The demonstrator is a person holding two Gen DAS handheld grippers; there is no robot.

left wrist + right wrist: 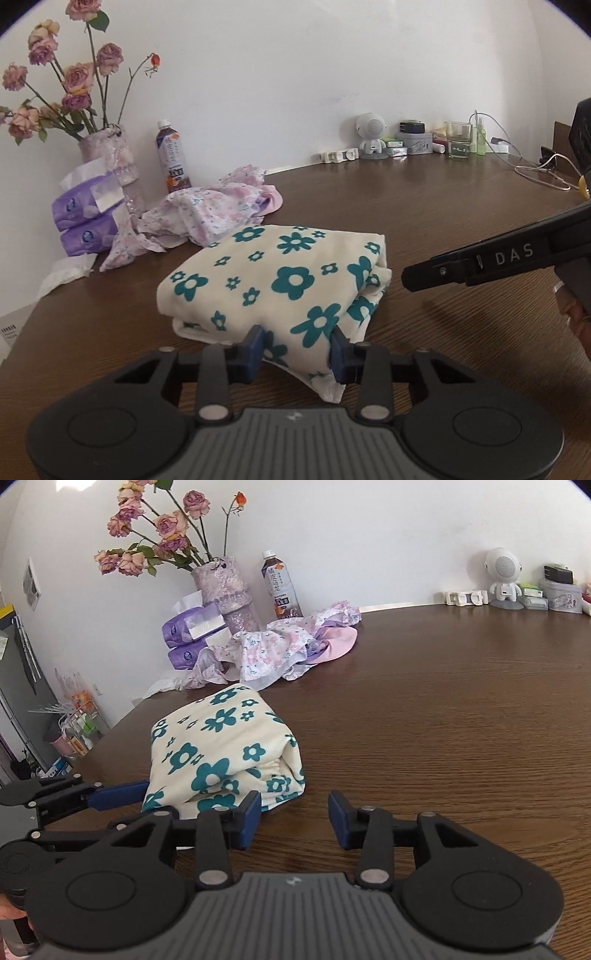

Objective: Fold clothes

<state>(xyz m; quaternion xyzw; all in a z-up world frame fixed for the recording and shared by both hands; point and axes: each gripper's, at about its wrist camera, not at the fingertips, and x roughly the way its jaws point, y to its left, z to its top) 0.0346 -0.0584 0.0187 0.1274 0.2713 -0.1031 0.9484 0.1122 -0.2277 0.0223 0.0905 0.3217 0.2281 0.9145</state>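
A folded cream cloth with teal flowers (273, 280) lies on the brown table (443, 206). My left gripper (295, 350) is open, and its blue fingers (251, 349) straddle the cloth's near edge, which fills the gap between them. A loose corner of the cloth lies just under the right finger. From the right wrist view, the same cloth (221, 746) sits left of centre, with the left gripper (122, 794) at its near left side. My right gripper (293, 819) is open and empty, just right of the bundle's near end; its left finger (251, 819) is next to the fabric.
A crumpled pink floral garment (207, 210) lies behind the bundle. At the back left stand tissue packs (85, 218), a vase of roses (110, 155) and a drink bottle (171, 155). Small items, a glass (458, 140) and cables (535, 170) line the far right edge.
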